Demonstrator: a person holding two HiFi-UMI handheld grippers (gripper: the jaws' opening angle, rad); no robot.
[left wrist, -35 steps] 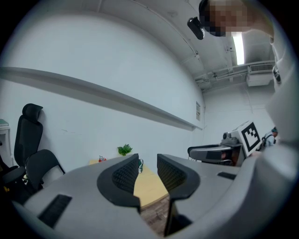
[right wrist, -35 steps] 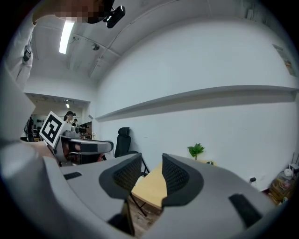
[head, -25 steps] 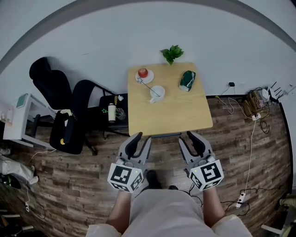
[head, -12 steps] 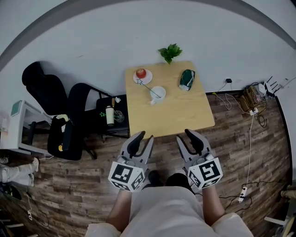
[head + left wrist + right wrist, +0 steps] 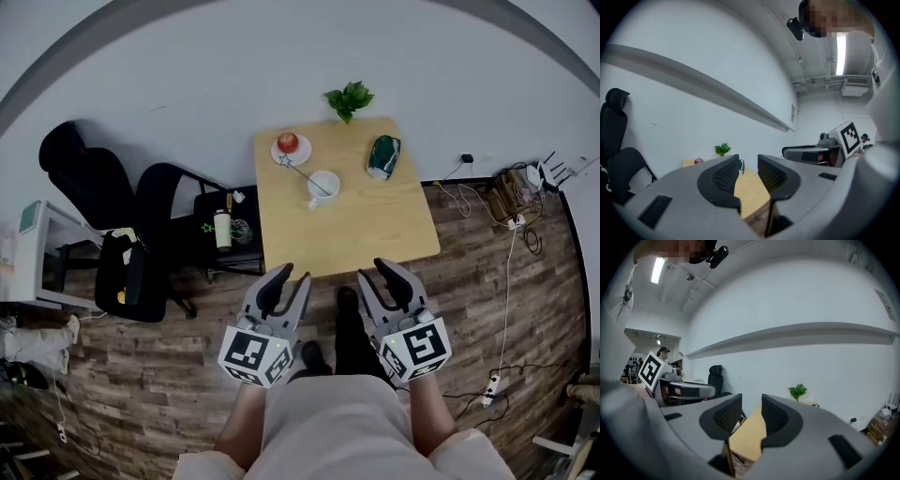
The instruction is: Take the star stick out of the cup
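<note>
- The left gripper (image 5: 748, 161) has its jaws a small way apart. Its ribbed dark pads (image 5: 723, 176) face each other across a narrow gap, and only the far tabletop shows through it.
- The right gripper (image 5: 751, 401) is the same: jaws slightly parted, gripping nothing, with the table edge visible in the gap.
- In the head view both grippers are side by side, close to the person's body and over the wooden floor (image 5: 487, 281). They are on the near side of the table (image 5: 347, 234), well apart from it, and point toward it.
- The star stick (image 5: 298, 172) is in the white cup (image 5: 322, 186). It leans out to the far left, with its star end past the rim and over the tabletop.
- The cup is on the far half of the table, left of centre.
- Just beyond the star end is a small plate (image 5: 280, 153) with a red apple (image 5: 289, 142) on it, at the far left corner.
- At the far right of the table lies what looks like a green pouch (image 5: 382, 157), though it is too small to be sure.
- A leafy plant (image 5: 349, 99) is at the far edge, against the wall.
- Left of the table are black chairs (image 5: 169, 197), and a pale bottle (image 5: 222, 229) is upright on a low seat beside the table.
</note>
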